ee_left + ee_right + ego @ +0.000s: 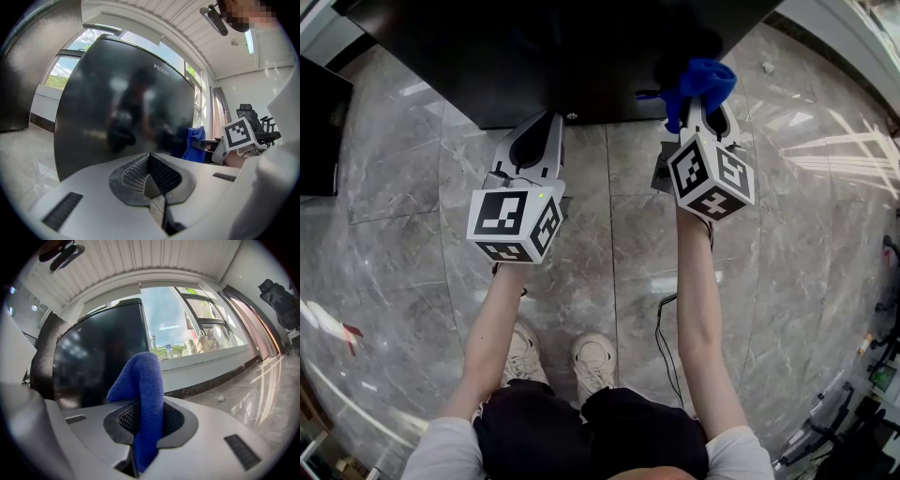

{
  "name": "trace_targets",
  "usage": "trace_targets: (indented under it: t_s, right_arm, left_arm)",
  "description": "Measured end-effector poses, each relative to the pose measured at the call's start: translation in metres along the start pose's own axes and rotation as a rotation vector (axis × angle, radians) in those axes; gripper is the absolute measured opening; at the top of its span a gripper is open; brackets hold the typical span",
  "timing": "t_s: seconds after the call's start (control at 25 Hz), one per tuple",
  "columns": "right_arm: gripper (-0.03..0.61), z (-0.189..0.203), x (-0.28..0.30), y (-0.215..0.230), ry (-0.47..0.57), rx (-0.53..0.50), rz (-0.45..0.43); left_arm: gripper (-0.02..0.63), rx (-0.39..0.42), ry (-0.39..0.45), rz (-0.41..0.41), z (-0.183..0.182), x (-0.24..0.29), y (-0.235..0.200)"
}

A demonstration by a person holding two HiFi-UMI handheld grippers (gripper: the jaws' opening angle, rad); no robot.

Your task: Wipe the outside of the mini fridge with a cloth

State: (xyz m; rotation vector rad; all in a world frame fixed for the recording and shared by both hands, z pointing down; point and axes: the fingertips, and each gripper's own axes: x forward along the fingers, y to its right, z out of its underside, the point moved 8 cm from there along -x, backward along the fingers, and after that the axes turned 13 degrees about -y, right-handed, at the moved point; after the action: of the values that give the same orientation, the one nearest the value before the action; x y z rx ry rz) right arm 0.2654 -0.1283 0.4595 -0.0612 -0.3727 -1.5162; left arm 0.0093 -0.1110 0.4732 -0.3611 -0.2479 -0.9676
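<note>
My right gripper (pixel 705 105) pinches the blue cloth (pixel 701 80) near the mini fridge (pixel 534 56) (left gripper (pixel 546 131) pressed together, empty); wiping seems mostly ahead, I judge.

The fridge (pixel 117 103) bears the brand FUXIN in small pale letters near the top right of its dark glossy front, seen in the left gripper view; no other print is legible.
</note>
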Motion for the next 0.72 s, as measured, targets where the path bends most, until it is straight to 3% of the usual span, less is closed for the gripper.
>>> trace_targets:
  t_s: [0.56, 0.72]
  right_arm:
    - [0.075, -0.003, 0.003, 0.019, -0.003, 0.0, 0.056]
    - [0.075, -0.004, 0.004, 0.027, -0.01, 0.054, 0.082]
  left_arm:
    - [0.005, -0.01, 0.007, -0.015, -0.001, -0.005, -0.008]
    - [0.005, -0.017, 0.012, -0.019, -0.001, -0.007, -0.013]
